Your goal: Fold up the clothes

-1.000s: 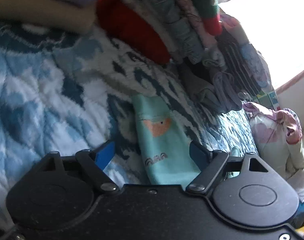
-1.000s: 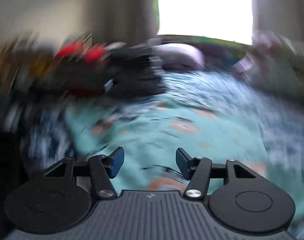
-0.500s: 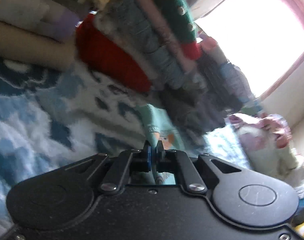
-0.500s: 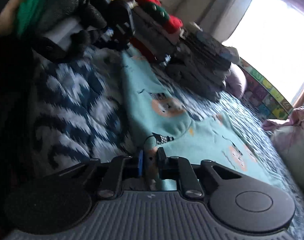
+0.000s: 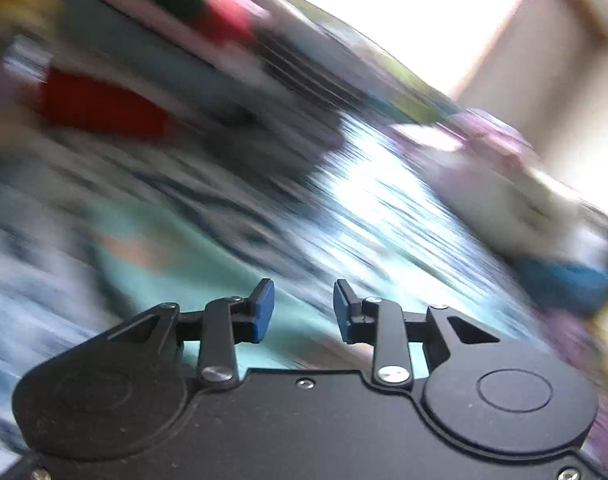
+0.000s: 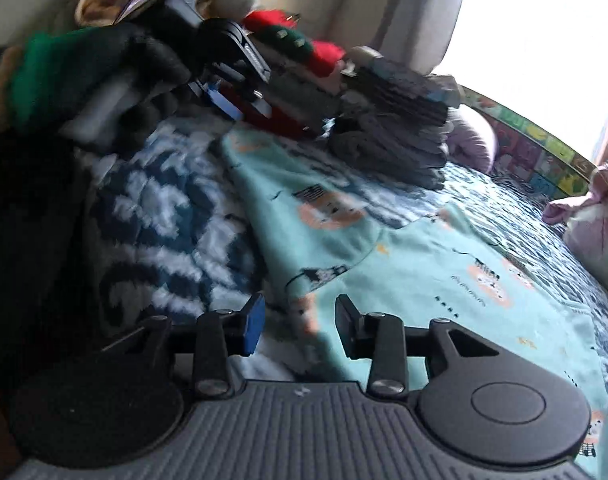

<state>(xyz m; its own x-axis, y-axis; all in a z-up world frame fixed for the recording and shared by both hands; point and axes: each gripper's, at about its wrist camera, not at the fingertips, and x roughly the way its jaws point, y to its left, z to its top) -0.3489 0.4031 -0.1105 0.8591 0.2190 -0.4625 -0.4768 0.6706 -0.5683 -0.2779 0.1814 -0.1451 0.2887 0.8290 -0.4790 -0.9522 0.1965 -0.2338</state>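
I see the teal garment (image 6: 416, 264) lying spread on the blue-and-white patterned bed, printed with small orange animal faces and tiny dark marks. One long part (image 6: 304, 208) is folded over it, running up toward the stacked clothes. In my left view it (image 5: 175, 264) is only a teal blur.

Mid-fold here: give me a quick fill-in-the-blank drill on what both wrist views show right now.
1. The garment lying on the patterned blanket is mostly ____ in colour.
2. Nothing sits between the pads of the right gripper; its jaws are ____.
3. Behind the garment stands a ____ of folded clothes.
4. The left gripper holds ____, and its view is blurred.

Missing words: teal; opening; stack; nothing
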